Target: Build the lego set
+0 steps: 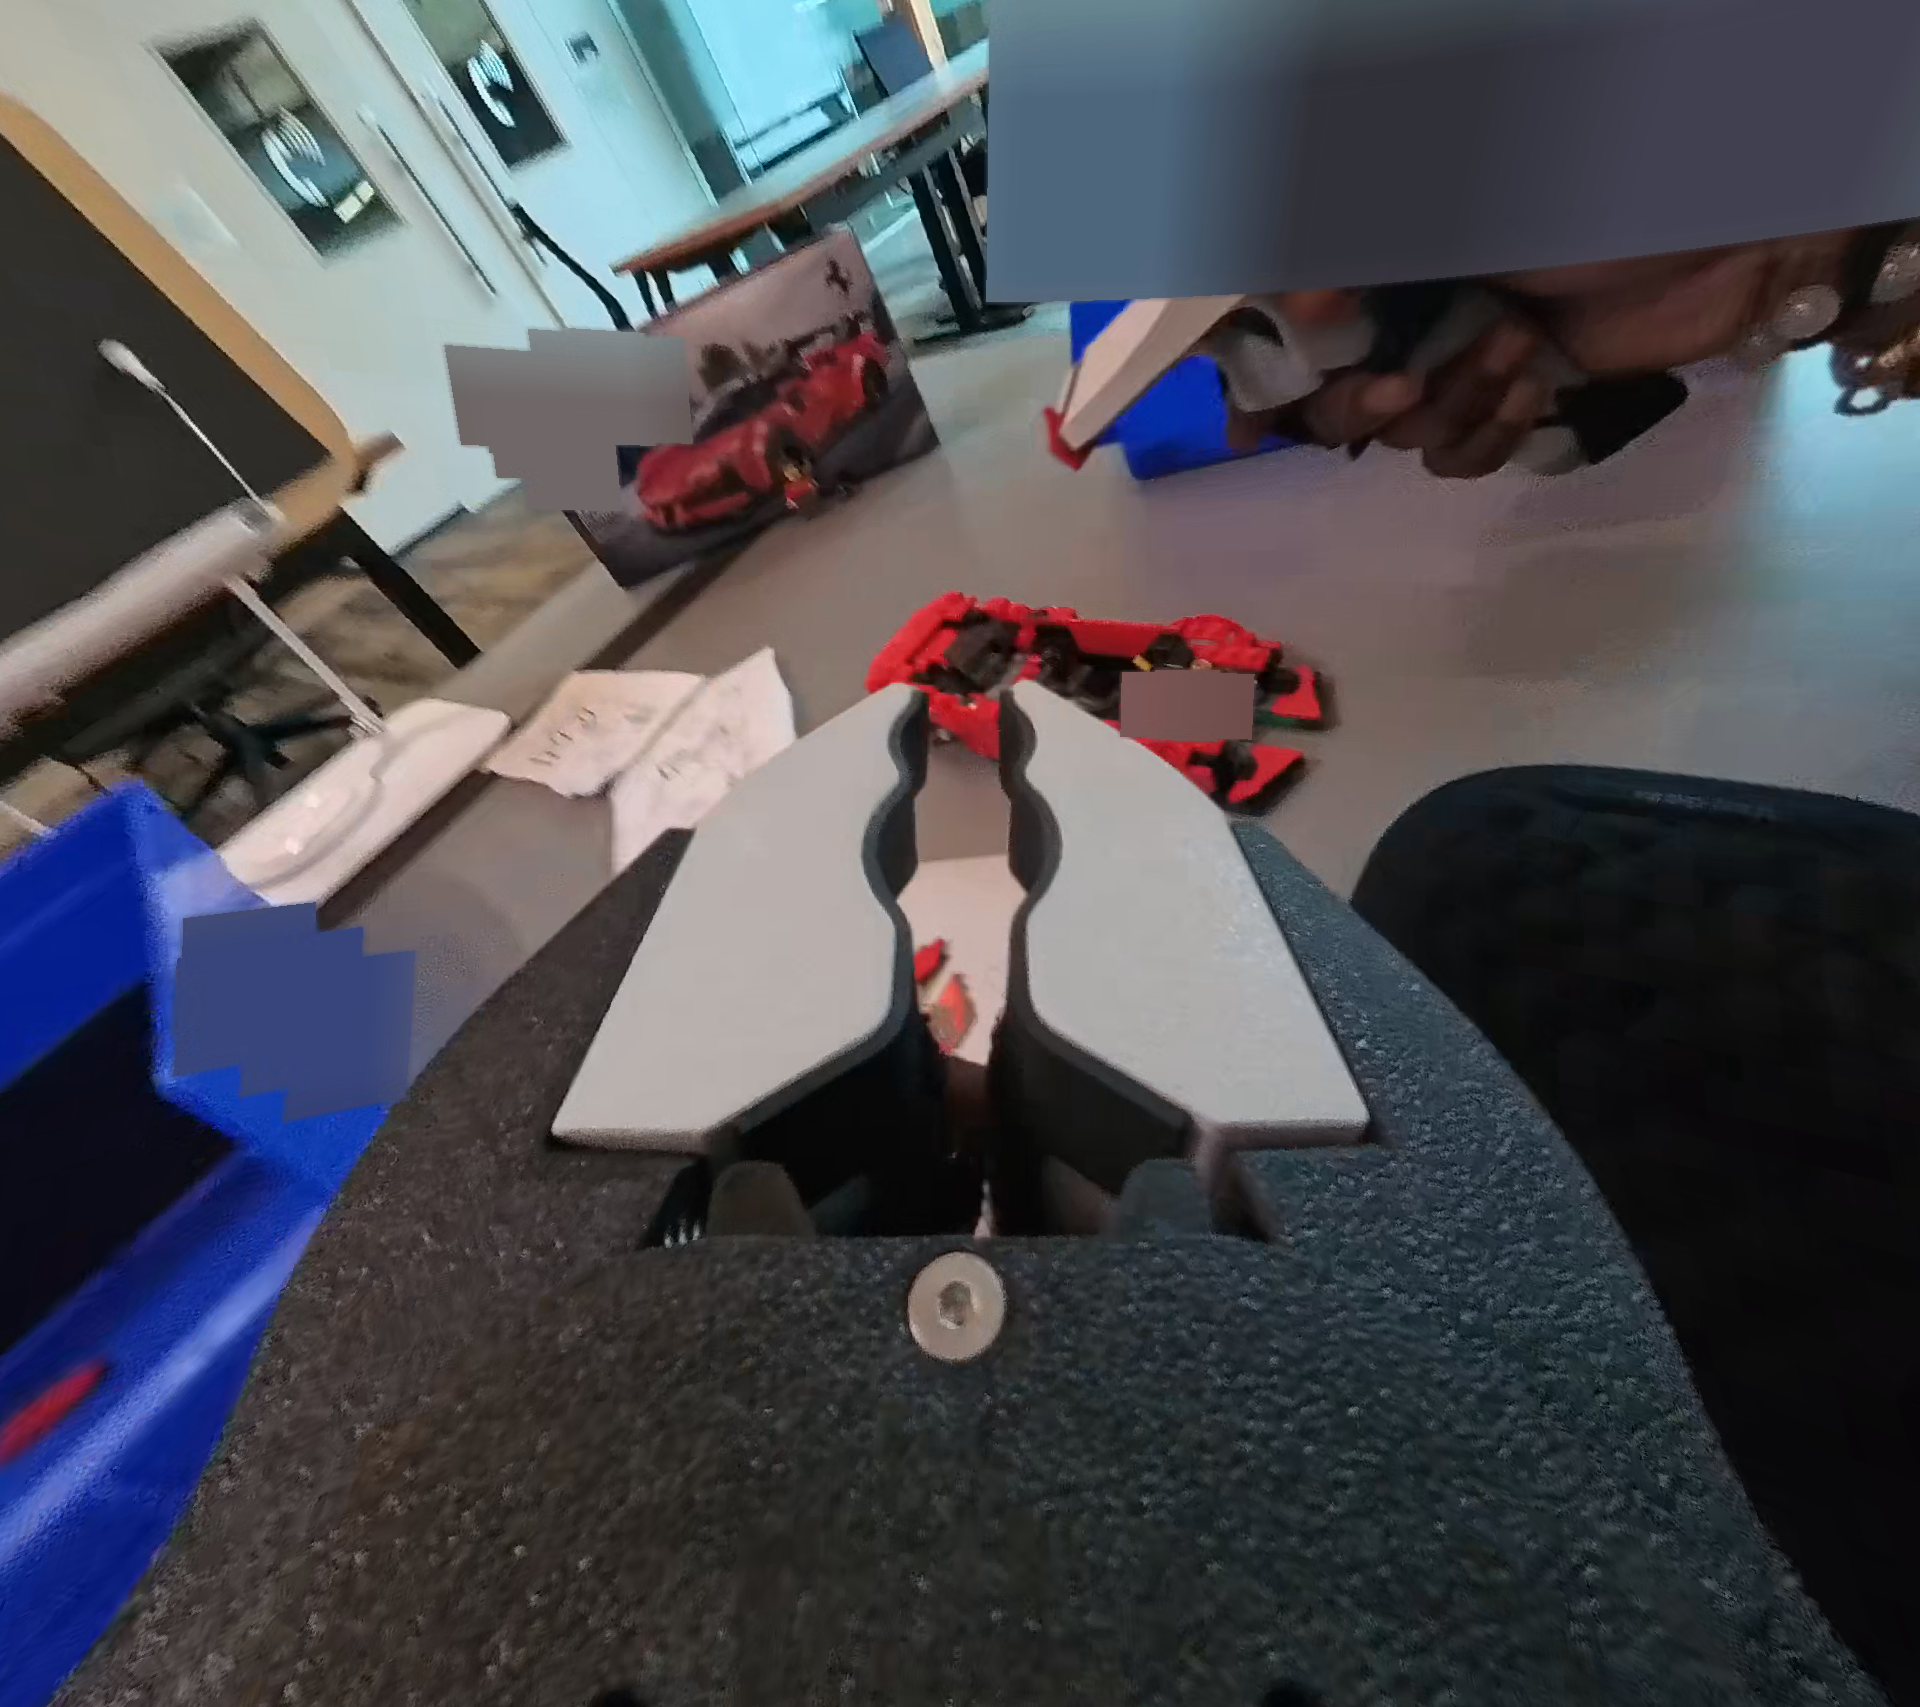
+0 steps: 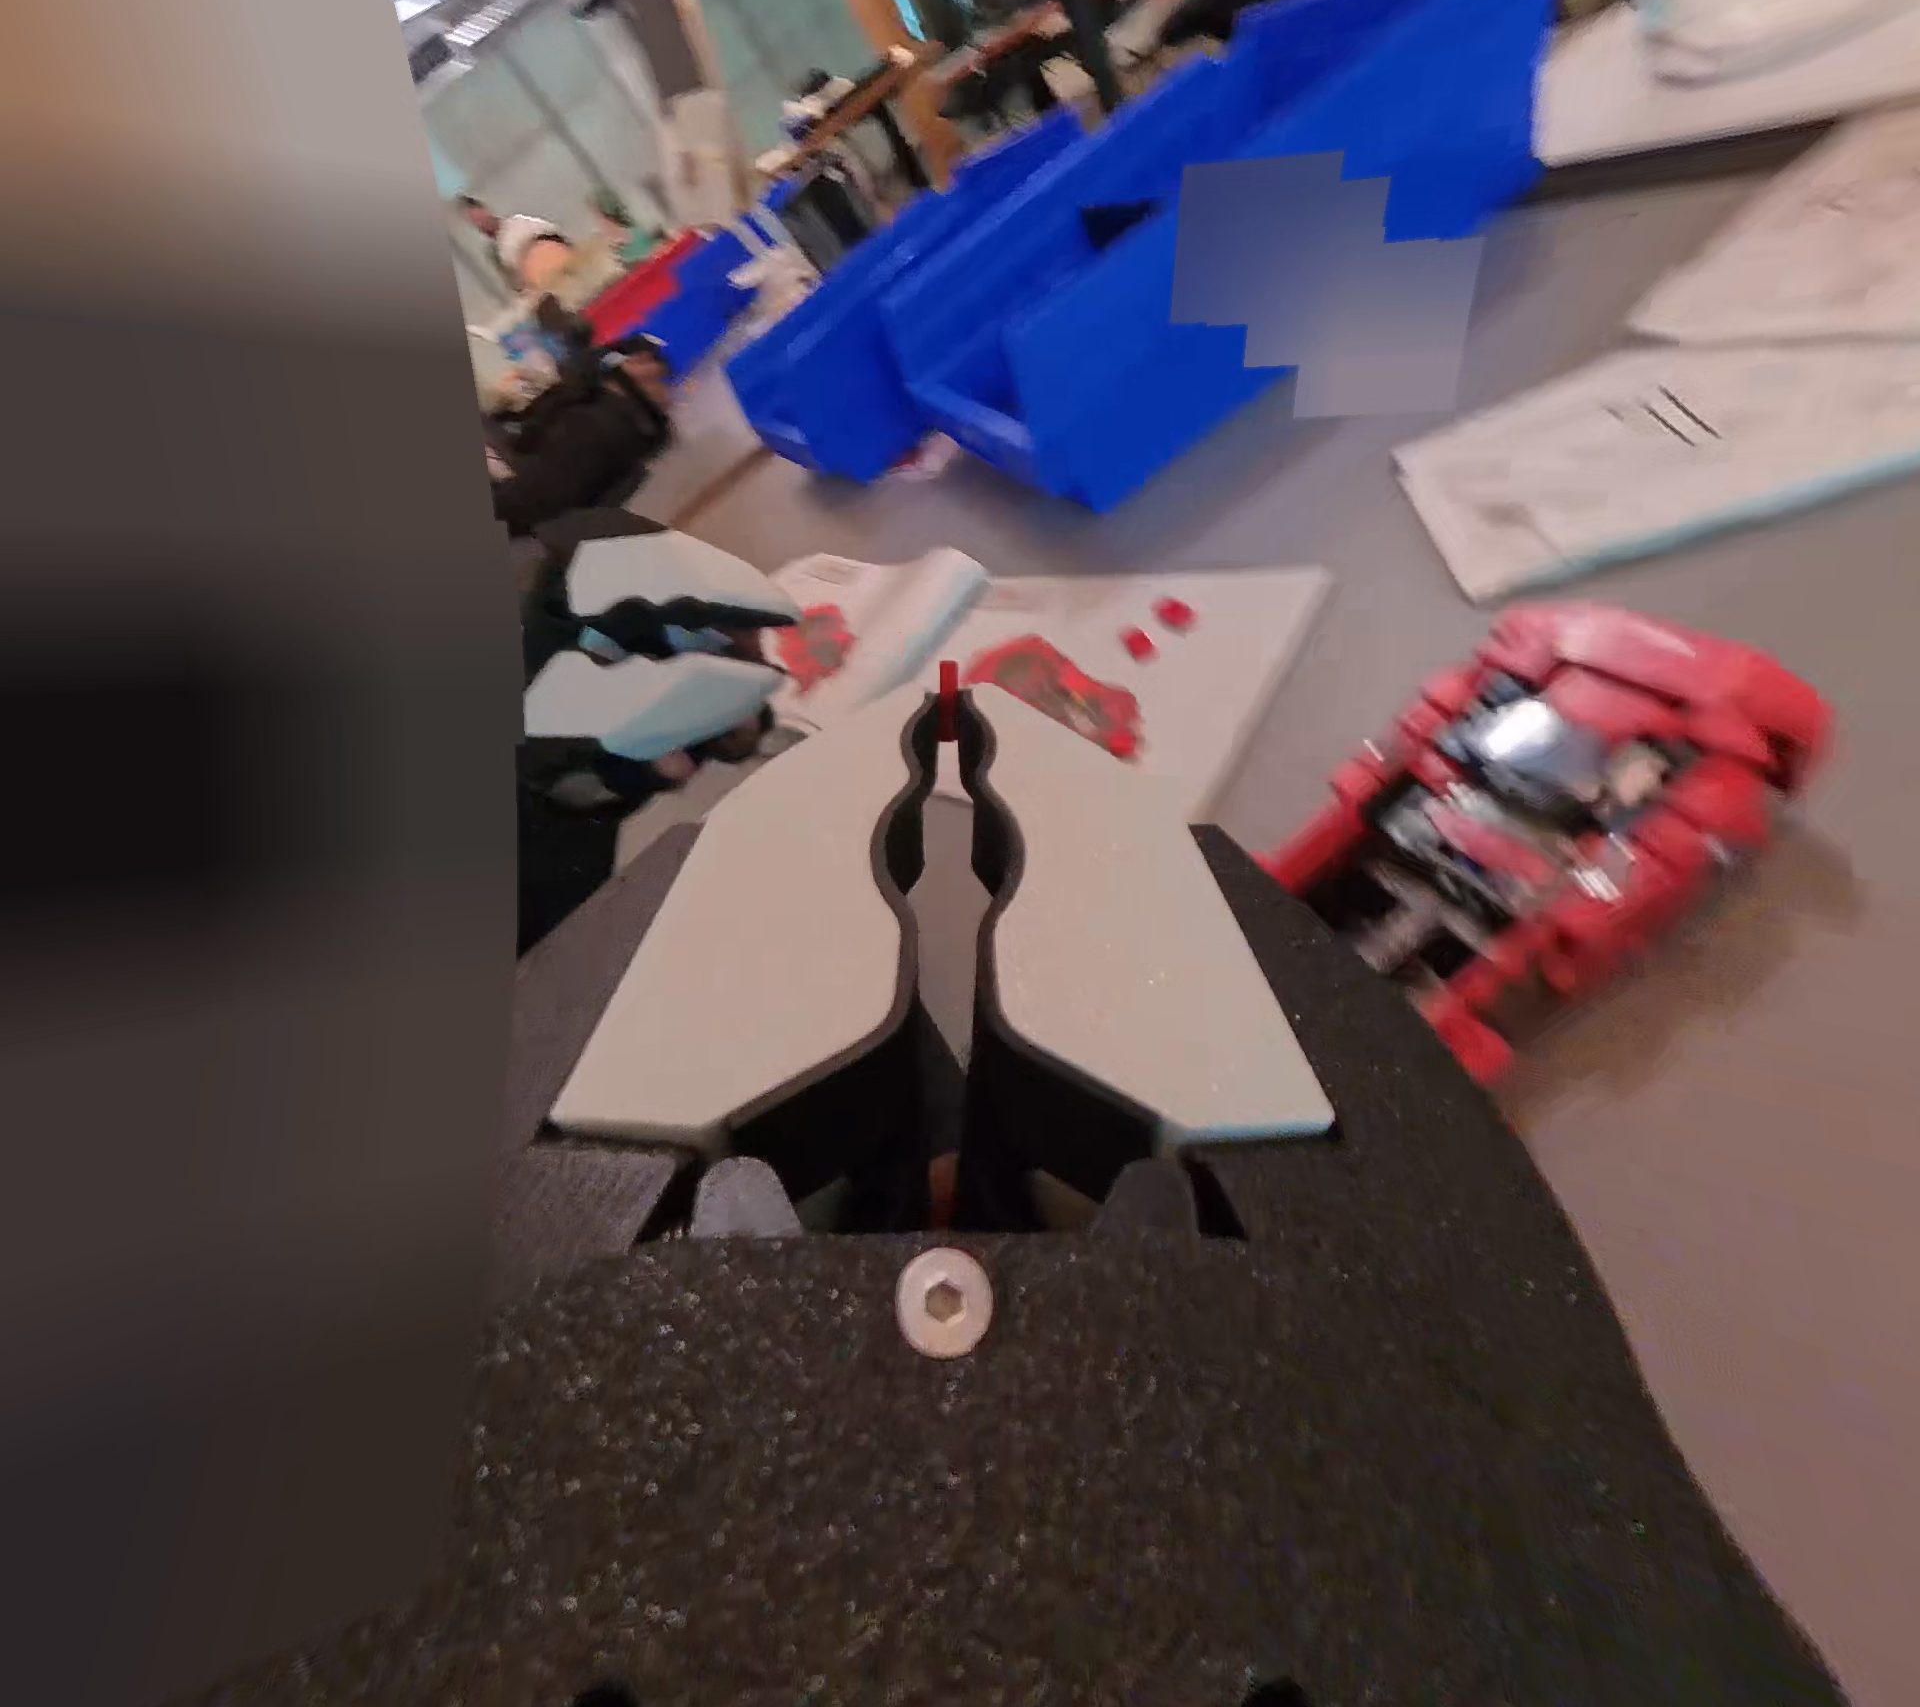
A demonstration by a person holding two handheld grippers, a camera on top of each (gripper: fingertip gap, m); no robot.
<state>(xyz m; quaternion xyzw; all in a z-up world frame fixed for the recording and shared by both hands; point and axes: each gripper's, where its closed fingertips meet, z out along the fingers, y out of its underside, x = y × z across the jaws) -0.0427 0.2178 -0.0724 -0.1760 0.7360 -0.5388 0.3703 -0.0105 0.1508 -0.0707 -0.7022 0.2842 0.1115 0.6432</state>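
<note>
While the right claw (image 2: 948,727) pinches a small red piece (image 2: 947,701) at its very tips, the step in hand looks like bringing that piece over to the red car (image 2: 1538,836). To do it well, keep the squeeze steady, because the piece is thin and only the tips hold it. Move slowly, line the piece up over its spot, then press straight down so nothing pops off.

The left claw (image 1: 961,712) is a little open and holds nothing. It could press on the car so it does not slide.

The car sits on the grey desk (image 2: 1351,1242), just to the right of the right claw. It is red outside with black and shiny bits inside, and its top looks unfinished. 2 more small red pieces (image 2: 1155,627) lie on the open booklet (image 2: 1226,618) beside it.
</note>
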